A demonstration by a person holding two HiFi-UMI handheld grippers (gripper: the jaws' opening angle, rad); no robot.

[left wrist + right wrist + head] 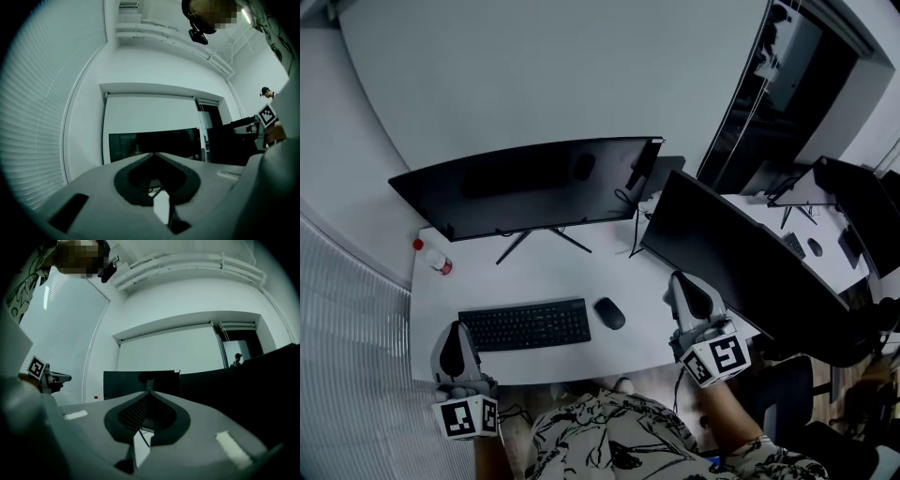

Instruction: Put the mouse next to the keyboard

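Nearest, at the front edge of the desk (619, 352): left gripper (452, 330) and right gripper (679, 281), one toward either end, both pointing level toward the back of the desk. In the left gripper view, jaws pressed together tip to tip, nothing between them. In the right gripper view, the same: closed and empty. No contact with mouse or keyboard from either. Further in: keyboard (525, 324) lying roughly parallel to the front edge, and mouse (609, 313) on the desk just beside its right end, with a narrow strip of bare desk between the two. Judged from this layout: placement done, mouse released at its target, no step left beyond clearing the grippers away, if that. Beyond, toward the far left corner: one small bottle (438, 262) with a red end, the only container in sight. Too small to tell its contents or whether it is capped. Farthest: curved monitor (534, 187) on its stand at the back of the desk, and second monitor (741, 262), dark, angled at the right.
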